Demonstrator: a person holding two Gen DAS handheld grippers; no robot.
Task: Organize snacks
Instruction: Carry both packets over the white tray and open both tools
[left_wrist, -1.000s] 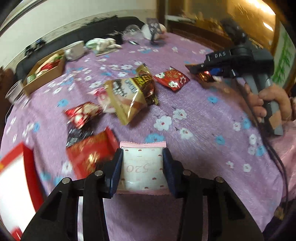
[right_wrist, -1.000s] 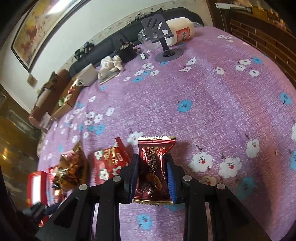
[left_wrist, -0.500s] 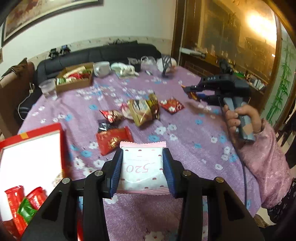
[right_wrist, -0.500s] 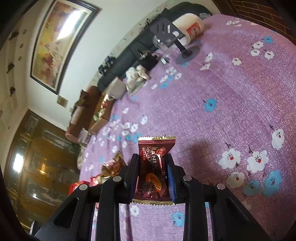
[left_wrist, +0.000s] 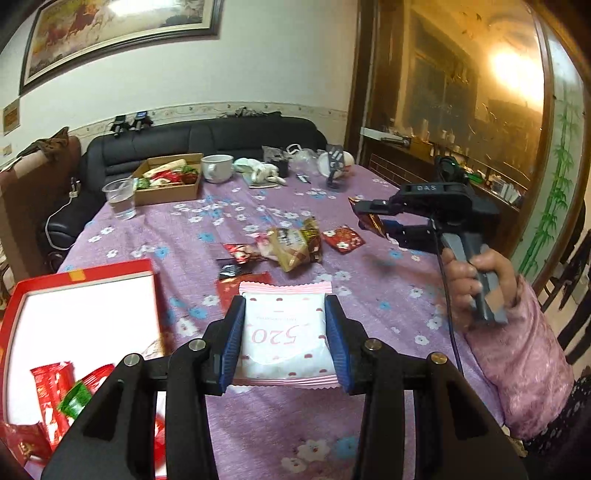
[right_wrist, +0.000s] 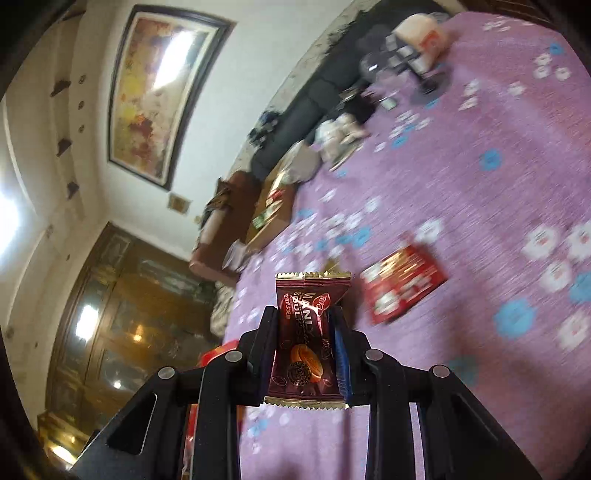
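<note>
My left gripper (left_wrist: 284, 310) is shut on a white and pink snack packet marked 520 (left_wrist: 285, 334), held above the purple flowered tablecloth (left_wrist: 369, 295). A red box with a white inside (left_wrist: 88, 306) lies at the lower left and holds a few red packets (left_wrist: 51, 391). A pile of loose snack packets (left_wrist: 291, 243) lies mid-table. My right gripper (right_wrist: 304, 317) is shut on a dark red cookie packet (right_wrist: 308, 332), lifted and tilted above the cloth; it also shows in the left wrist view (left_wrist: 373, 218).
A cardboard box of snacks (left_wrist: 168, 181), a plastic cup (left_wrist: 120, 197), a white mug (left_wrist: 218, 168) and a phone stand (left_wrist: 334, 166) sit at the far end. A red packet (right_wrist: 402, 284) lies on the cloth. A black sofa (left_wrist: 207, 140) is behind.
Both grippers have risen from the table with their packets. The left view has pulled back and the red box has come into view. The right gripper has tilted.
</note>
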